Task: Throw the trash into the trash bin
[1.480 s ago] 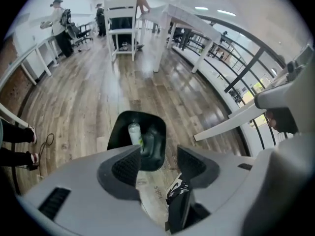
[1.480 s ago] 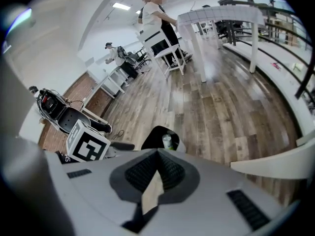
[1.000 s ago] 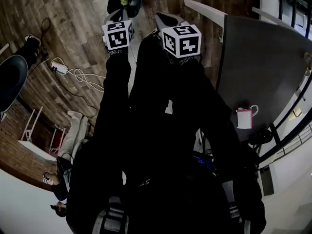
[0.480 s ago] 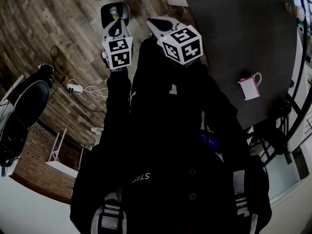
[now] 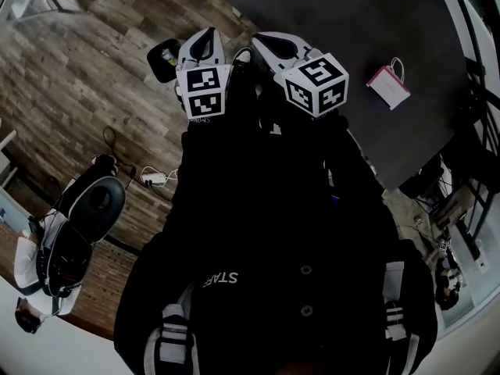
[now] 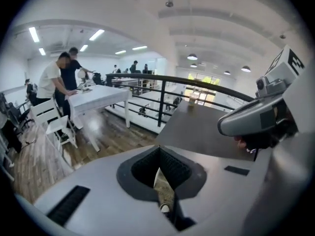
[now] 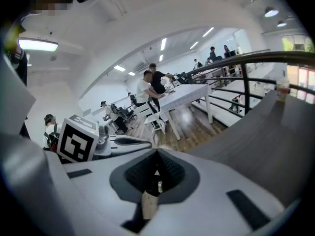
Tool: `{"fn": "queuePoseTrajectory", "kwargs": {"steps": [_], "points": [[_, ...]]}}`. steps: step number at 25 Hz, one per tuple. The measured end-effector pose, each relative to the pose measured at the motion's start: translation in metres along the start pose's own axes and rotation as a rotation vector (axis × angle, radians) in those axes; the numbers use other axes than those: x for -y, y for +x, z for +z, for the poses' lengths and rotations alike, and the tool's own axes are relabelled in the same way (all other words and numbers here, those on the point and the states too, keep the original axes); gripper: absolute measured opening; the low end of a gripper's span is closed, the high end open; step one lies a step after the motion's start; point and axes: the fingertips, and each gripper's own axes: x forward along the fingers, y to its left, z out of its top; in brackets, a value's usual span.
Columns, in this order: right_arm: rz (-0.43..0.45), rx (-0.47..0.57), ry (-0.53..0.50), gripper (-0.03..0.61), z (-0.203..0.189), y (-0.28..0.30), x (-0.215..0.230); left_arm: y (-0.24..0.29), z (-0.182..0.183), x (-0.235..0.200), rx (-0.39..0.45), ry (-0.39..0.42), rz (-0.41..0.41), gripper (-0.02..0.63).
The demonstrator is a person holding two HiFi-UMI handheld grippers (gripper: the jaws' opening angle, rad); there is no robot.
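The black trash bin [image 5: 159, 62] stands on the wooden floor, a can [image 5: 166, 55] upright inside it. My left gripper [image 5: 205, 36] hovers high just right of the bin and hides its right edge. Its jaws are shut, with no trash between them in the left gripper view [image 6: 158, 149]. My right gripper [image 5: 266, 39] is raised beside it, near the corner of the dark table [image 5: 336, 14]. Its jaws [image 7: 157, 154] also meet, and I see nothing held. Both point forward and downward, side by side.
A pink bag [image 5: 388, 86] lies on the dark table. An office chair [image 5: 86, 209] and a power strip with cable [image 5: 152, 180] are on the floor at left. A railing [image 6: 197, 85] runs behind the table; people stand at a white table [image 6: 98, 95] beyond.
Both grippers have lifted up and away from the bin, which was straight ahead of the left jaws and now sits lower left of them. The view has swung toward the dark table.
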Motion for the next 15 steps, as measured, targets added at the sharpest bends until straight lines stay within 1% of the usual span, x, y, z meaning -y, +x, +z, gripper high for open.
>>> {"fn": "queuePoseTrajectory", "kwargs": {"steps": [3, 7, 11, 15], "points": [[-0.084, 0.072, 0.044, 0.015, 0.008, -0.049, 0.028, 0.011, 0.034, 0.048, 0.028, 0.058, -0.085, 0.000], [-0.210, 0.159, 0.106, 0.015, 0.007, -0.117, 0.065, 0.021, 0.066, 0.116, 0.053, 0.144, -0.206, 0.000], [-0.347, 0.260, 0.176, 0.015, -0.005, -0.188, 0.098, 0.025, 0.090, 0.191, 0.083, 0.219, -0.333, 0.000], [-0.488, 0.362, 0.227, 0.015, -0.020, -0.263, 0.119, 0.015, 0.105, 0.267, 0.100, 0.255, -0.442, 0.000]]}}
